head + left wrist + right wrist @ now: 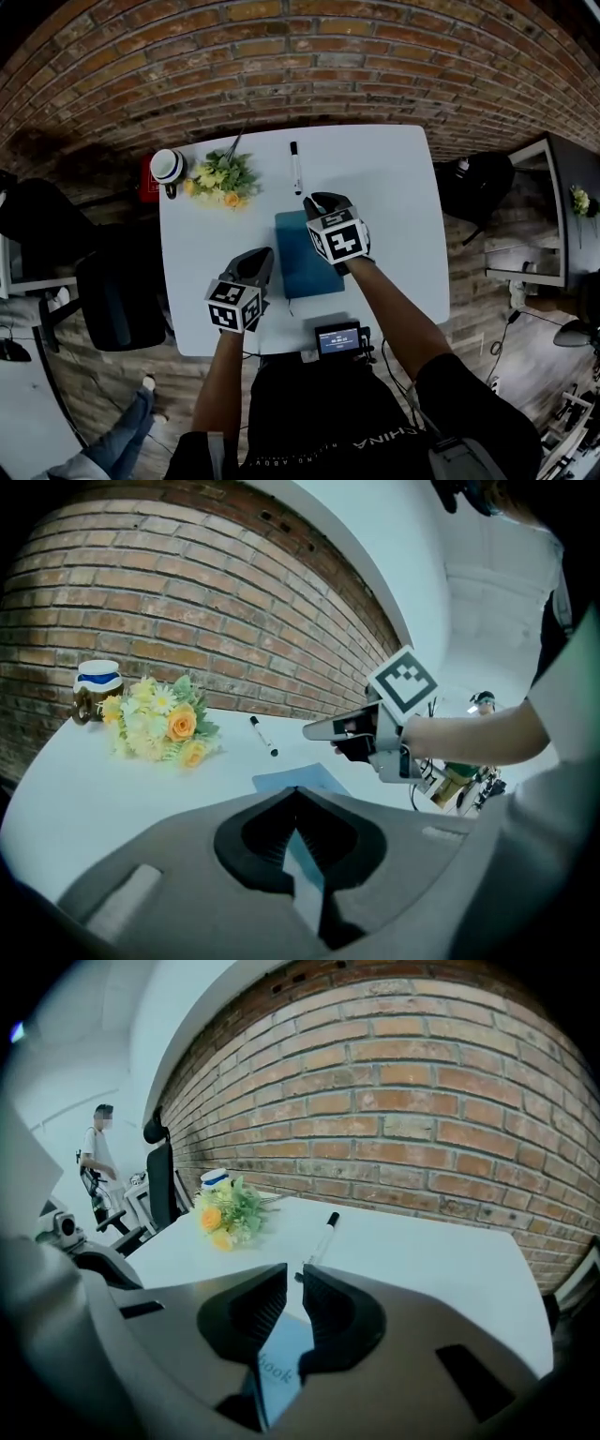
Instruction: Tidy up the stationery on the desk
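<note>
My right tool (294, 1277) holds its jaws a narrow gap apart above the blue book (279, 1361). Ahead on the white surface (431, 1251) lie a pen (322, 1235) and flowers (228, 1213).

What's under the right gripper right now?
The blue notebook, flat on the white desk. The right gripper hides the notebook's far right corner, so whether anything lies there can't be seen.

Black tee (309, 412) — lettering (379, 440), seemingly white
</note>
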Available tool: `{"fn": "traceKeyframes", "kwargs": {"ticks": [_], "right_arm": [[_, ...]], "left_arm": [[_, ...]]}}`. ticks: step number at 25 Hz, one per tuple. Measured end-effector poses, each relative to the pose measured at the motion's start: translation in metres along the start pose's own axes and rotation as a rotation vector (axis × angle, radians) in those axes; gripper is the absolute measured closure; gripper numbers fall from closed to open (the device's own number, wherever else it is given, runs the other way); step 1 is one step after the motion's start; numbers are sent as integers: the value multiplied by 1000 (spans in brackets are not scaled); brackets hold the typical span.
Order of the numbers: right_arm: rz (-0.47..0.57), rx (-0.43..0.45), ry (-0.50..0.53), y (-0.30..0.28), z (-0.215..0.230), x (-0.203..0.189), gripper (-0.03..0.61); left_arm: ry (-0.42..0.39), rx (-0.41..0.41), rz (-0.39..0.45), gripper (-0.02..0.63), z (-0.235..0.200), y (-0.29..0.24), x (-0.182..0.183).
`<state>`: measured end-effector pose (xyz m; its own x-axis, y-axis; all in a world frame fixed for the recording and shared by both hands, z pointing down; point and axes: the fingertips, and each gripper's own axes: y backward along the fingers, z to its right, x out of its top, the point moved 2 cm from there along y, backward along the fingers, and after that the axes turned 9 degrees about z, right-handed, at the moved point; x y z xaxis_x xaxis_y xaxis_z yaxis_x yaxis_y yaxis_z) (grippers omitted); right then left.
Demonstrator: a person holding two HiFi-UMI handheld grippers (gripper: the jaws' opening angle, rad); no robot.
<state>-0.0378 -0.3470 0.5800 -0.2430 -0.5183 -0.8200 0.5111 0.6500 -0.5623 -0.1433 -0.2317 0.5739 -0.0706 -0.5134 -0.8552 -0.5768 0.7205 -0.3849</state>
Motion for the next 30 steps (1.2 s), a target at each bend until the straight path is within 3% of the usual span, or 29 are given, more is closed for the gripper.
{"fn": "traceKeyframes", "kwargs": {"ticks": [13, 30], "right_arm": [[-110, -79, -68, -79, 14, -9, 454], [-131, -128, -98, -77, 22, -14, 502]], "left_arm": [[24, 9, -53, 603, -24, 0, -22], [7, 8, -62, 603, -25, 7, -28]]}}
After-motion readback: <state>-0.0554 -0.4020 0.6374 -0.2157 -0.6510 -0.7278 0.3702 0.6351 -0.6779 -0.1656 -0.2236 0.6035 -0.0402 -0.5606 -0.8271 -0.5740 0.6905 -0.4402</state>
